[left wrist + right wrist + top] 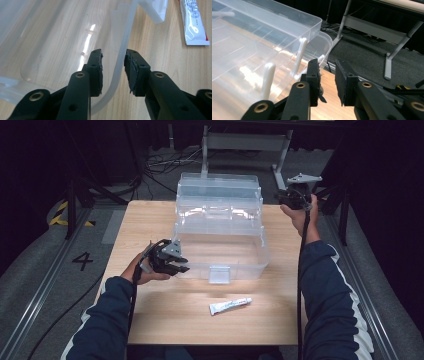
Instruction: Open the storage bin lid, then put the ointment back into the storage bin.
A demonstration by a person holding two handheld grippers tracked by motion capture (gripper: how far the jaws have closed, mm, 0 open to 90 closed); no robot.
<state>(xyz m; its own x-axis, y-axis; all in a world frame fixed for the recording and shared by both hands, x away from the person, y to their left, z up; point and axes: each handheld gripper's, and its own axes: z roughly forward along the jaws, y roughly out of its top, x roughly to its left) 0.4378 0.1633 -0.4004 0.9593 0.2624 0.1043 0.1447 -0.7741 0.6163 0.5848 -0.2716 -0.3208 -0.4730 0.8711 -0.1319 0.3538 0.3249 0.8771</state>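
A clear plastic box (250, 265) stands open on the wooden table (165, 320), its lid and inner tray (218, 187) raised at the back. My left gripper (182, 265) is at the box's front left corner. In the left gripper view the jaws (113, 56) straddle the box's thin rim (126, 35), and the pads stand a little apart from it. My right gripper (280, 195) is held up by the table's far right corner, beside the raised lid (274, 25). Its jaws (327, 63) are open with nothing between them.
A small white tube (230, 306) lies on the table in front of the box, also seen as the tube (193, 22) in the left gripper view. The box's front latch (219, 274) hangs down. A metal stand (387, 32) and cables are on the floor beyond the table.
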